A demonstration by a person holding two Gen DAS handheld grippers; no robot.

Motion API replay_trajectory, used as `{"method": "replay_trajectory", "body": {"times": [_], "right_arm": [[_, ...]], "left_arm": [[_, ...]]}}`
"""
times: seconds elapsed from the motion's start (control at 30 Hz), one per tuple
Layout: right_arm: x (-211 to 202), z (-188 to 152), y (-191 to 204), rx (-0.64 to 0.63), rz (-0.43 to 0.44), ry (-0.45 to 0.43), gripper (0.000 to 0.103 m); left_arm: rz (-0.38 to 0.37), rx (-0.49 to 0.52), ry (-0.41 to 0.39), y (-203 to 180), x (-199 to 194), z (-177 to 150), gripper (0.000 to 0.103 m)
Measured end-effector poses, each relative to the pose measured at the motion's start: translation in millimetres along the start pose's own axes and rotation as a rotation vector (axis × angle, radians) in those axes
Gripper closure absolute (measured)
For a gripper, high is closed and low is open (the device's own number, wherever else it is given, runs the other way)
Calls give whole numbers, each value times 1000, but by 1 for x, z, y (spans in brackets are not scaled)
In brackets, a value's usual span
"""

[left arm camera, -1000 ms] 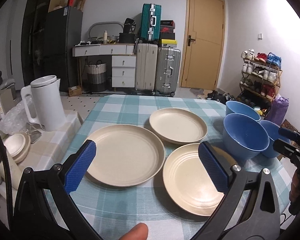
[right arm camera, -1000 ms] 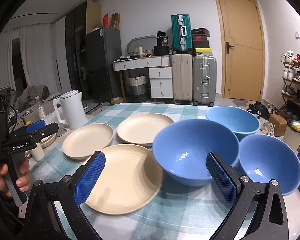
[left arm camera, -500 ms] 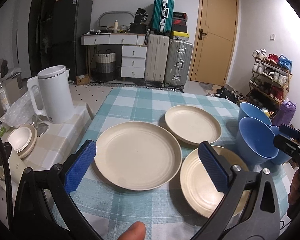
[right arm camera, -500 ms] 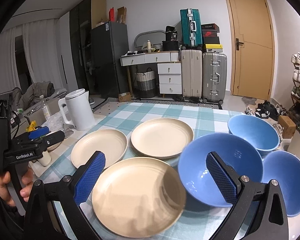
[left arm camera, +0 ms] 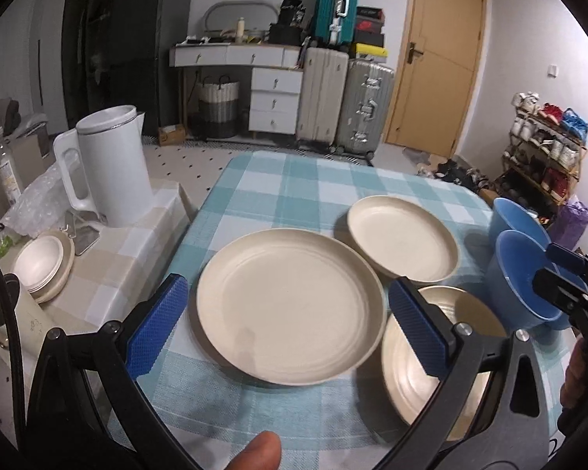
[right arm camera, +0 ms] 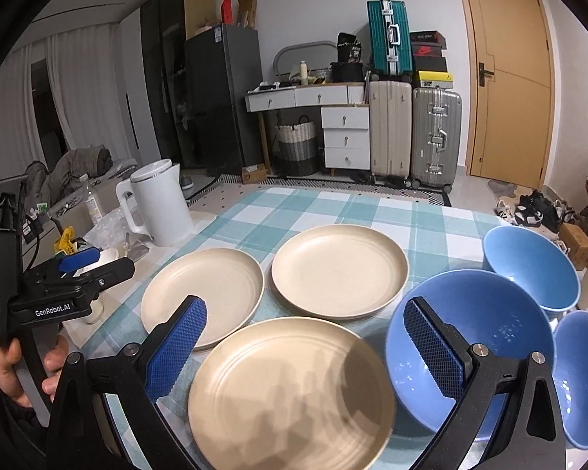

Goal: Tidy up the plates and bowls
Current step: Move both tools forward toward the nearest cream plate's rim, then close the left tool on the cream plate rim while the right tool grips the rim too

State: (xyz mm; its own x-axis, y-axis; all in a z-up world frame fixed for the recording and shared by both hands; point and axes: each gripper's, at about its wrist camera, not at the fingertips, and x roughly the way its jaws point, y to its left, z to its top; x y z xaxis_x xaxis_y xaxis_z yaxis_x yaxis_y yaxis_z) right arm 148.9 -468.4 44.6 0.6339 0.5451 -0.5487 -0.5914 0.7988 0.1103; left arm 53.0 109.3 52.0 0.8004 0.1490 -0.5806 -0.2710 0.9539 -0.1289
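Checked cloth covers the bench (left arm camera: 294,188), where the left hand-held gripper (left arm camera: 288,327) hangs with jaws wide apart, empty, over the left plate (left arm camera: 290,313). Just beside lie the far plate (left arm camera: 403,237) and near plate (right arm camera: 290,391). The right hand-held gripper (right arm camera: 305,348), likewise spread and empty, frames that near plate and the nearest blue bowl (right arm camera: 486,329). Only its view shows all three bowls; the left view alone shows small white dishes (left arm camera: 43,264) beside the kettle (left arm camera: 111,164).
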Motion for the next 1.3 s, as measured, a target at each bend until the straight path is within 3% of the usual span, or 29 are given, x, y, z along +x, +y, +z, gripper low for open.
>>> {"method": "replay_trajectory", "body": {"times": [0.4,0.6,0.83,0.97,1.17,1.3], "right_arm": [[48,14,24,-61,33,64,0],[78,19,36,-65,60,106,0],[120,14,46,-70,87,181,1],[140,11,47,-64,95,217,7],[164,8,52,-77,94,261,8],[176,5,56,-79,108,289,15]], "left_arm": [[29,10,58,22,47,14,1],[69,-25,104,45,69,8,1],[59,-94,168,72,100,-5,1],[67,-94,198,78,113,-12,1],[72,-100,235,84,123,-18,1],[68,-107,256,87,127,-23,1]]}}
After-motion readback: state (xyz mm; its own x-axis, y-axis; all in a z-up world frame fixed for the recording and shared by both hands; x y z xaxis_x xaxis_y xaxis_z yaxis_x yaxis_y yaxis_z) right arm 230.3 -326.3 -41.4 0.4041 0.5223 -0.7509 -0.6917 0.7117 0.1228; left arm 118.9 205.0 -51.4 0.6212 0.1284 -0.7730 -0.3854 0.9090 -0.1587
